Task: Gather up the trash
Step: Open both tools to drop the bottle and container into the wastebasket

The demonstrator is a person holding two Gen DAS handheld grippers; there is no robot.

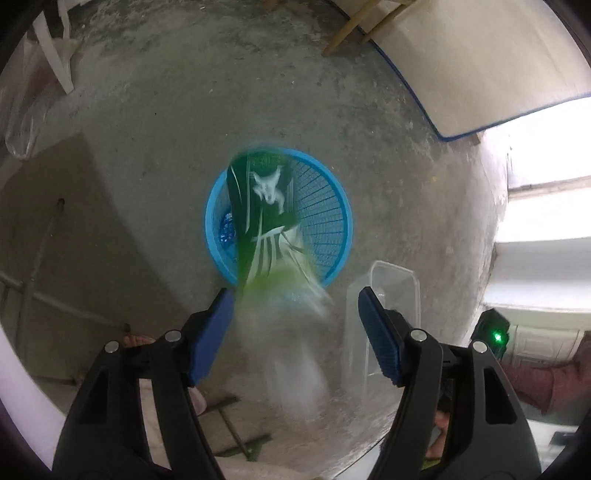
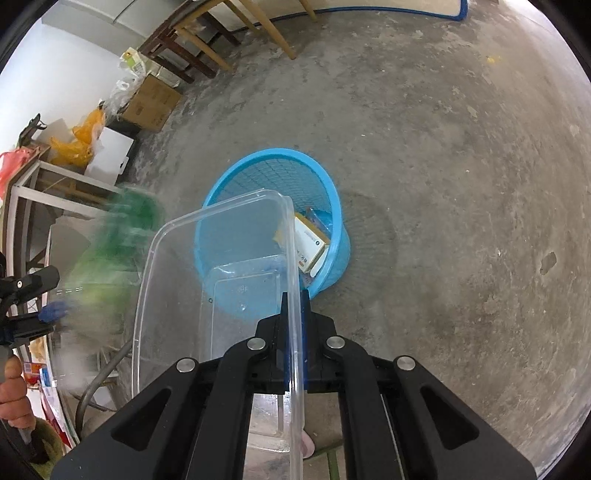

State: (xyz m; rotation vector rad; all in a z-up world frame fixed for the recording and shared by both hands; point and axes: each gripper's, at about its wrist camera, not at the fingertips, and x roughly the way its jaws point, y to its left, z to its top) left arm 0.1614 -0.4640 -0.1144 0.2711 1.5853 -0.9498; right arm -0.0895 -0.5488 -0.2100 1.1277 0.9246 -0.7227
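Observation:
A blue mesh basket (image 1: 332, 192) stands on the concrete floor, and both grippers hover above it. My left gripper (image 1: 295, 295) is open. A green and white bag (image 1: 266, 206), blurred by motion, stretches from between its blue pads (image 1: 221, 317) over the basket; the right pad stands apart from it. From the right wrist, this bag (image 2: 122, 236) is a green smear beside the left gripper (image 2: 48, 310). My right gripper (image 2: 294, 295) is shut on the wall of a clear plastic container (image 2: 221, 229), tilted over the basket (image 2: 325, 184). A white and orange box (image 2: 310, 240) lies inside the basket.
Wooden chair legs (image 2: 273, 33), a cardboard box (image 2: 151, 103) and yellow bags (image 2: 81, 140) line the far wall. A metal-framed table (image 2: 26, 192) stands at the left. A pale board with a blue edge (image 1: 461, 74) lies beyond the basket. A person's hand (image 2: 11, 391) holds the left gripper.

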